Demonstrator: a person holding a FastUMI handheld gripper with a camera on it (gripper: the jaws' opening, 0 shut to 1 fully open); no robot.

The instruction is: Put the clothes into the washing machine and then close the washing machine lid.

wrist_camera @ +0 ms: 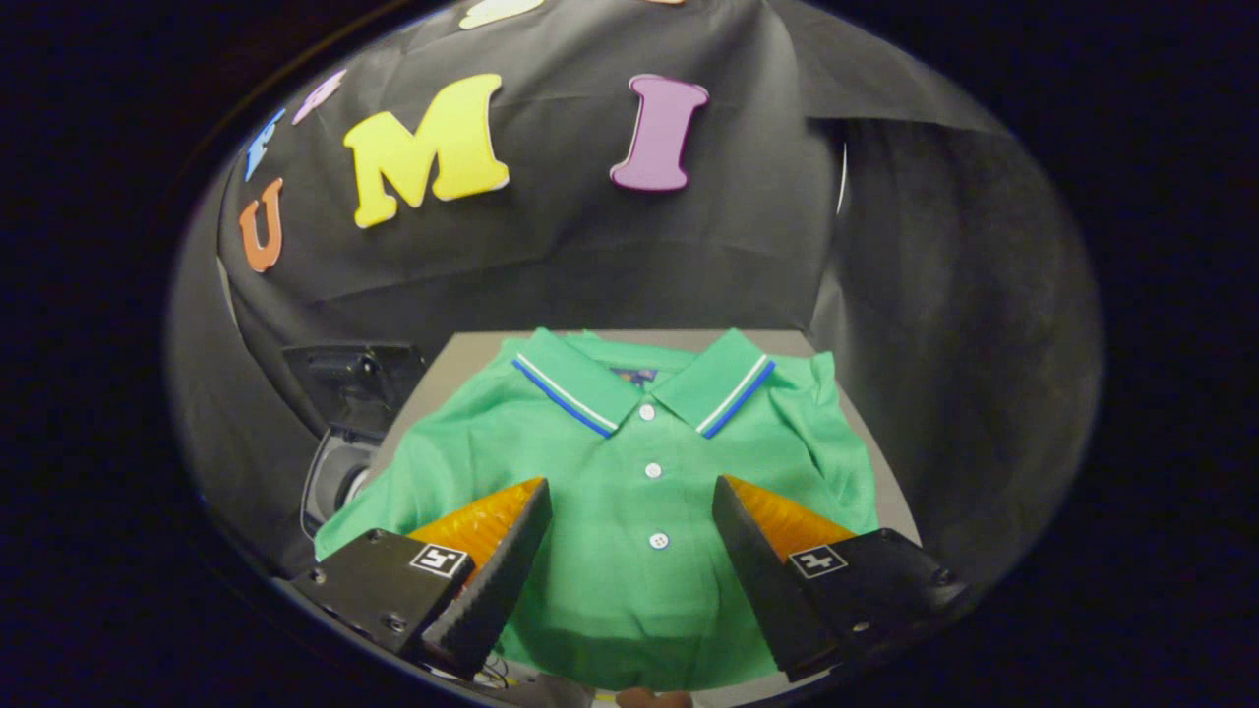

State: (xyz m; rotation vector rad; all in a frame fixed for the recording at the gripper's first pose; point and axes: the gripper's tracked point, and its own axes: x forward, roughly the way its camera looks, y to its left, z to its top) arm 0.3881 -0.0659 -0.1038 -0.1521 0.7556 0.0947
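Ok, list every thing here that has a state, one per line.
Tool: open, fingers spread wide above the shirt, gripping nothing.
Green polo shirt: lying flat on the table, front up, collar folded down, placket buttoned, not yet picked up.
Washing machine: beside the table, beyond the shirt's sleeve, lid raised, opening exposed.
Table: mostly covered by the shirt.

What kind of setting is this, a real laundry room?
Likely a staged booth, not a home: black cloth wall, a green polo shirt laid flat on a grey table, a small washing machine beside it. The gripper hangs open above the shirt.
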